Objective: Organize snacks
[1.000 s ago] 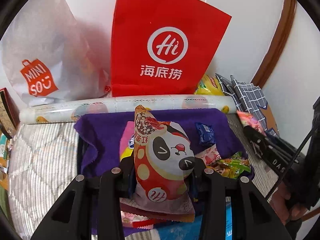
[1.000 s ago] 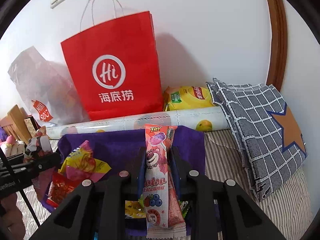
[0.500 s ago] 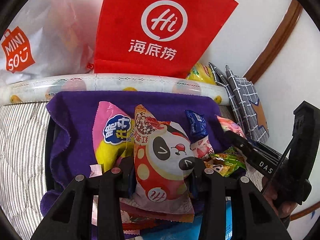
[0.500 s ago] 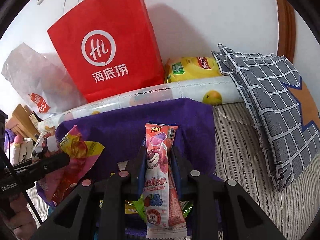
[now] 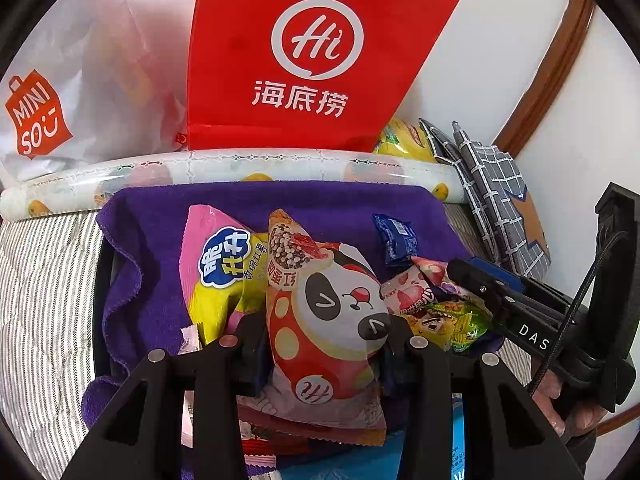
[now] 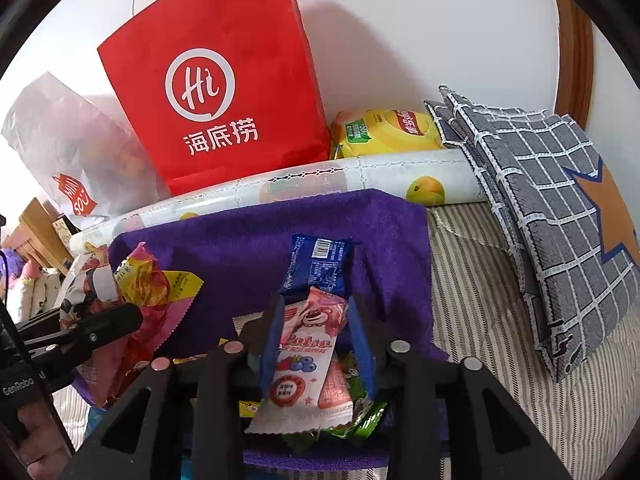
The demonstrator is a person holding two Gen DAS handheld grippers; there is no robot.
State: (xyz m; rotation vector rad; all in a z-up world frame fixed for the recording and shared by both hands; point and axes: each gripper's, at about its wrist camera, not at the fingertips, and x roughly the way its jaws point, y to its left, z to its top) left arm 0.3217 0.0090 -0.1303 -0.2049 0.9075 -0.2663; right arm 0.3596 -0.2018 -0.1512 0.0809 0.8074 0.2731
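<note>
My left gripper [image 5: 324, 320] is shut on a red and white panda snack bag [image 5: 332, 344], held upright over the purple cloth [image 5: 160, 280] that lines a tray of snacks. The jaws of my right gripper [image 6: 316, 312] are opening. A pink bear-print snack packet [image 6: 304, 356] lies loose and tilted between them, with a gap at the right pad. It rests on green and other wrappers [image 6: 360, 420]. A blue packet [image 6: 318, 264] lies just beyond it. A pink and yellow bag [image 5: 220, 268] lies left of the panda bag.
A red paper bag [image 5: 320, 60] and a white shopping bag [image 5: 60, 100] stand against the wall behind a rolled fruit-print sheet [image 5: 280, 164]. A yellow chip bag [image 6: 384, 132] and grey checked cushions [image 6: 540, 200] lie at the right on striped bedding [image 6: 480, 300].
Both grippers have come down toward the purple cloth. The right jaws have parted and the pink packet has tipped down onto the pile. The left grip on the panda bag is unchanged.
</note>
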